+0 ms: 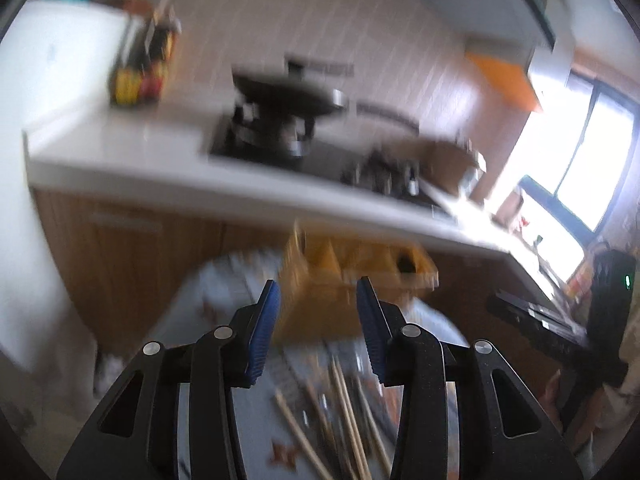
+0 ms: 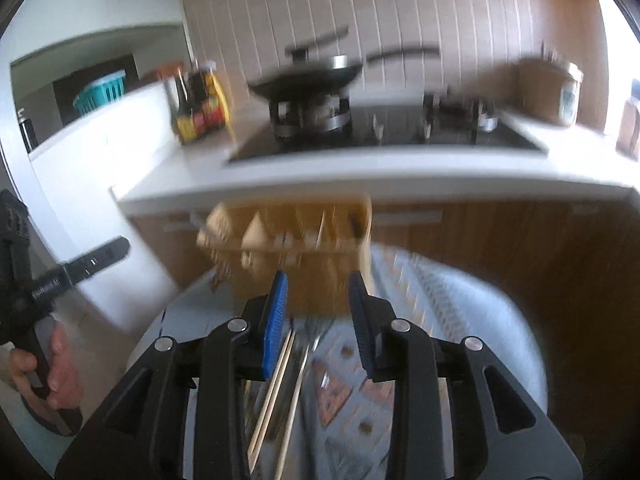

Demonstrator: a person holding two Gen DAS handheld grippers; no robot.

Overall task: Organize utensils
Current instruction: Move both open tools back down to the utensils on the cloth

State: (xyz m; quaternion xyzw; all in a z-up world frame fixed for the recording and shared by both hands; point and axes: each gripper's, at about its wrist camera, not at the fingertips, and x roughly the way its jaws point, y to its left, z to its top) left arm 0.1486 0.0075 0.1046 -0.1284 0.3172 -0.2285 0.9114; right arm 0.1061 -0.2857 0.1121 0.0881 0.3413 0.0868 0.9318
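The chopsticks (image 1: pixel 340 412) and a few metal utensils lie loose on the patterned cloth (image 2: pixel 460 300) at the bottom centre of both views, long axes running from the lower edge up toward the wooden organizer (image 2: pixel 288 240) just beyond. They look light, stiff, thin and apt to roll, so a pinch across the middle of the shaft seems safest. The left tool (image 1: pixel 318 320) and right tool (image 2: pixel 318 312) both stand partly open, gripping nothing.

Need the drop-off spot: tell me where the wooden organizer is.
In both wrist views the wooden organizer stands at the table's far edge, before the stove counter, beyond the chopsticks.
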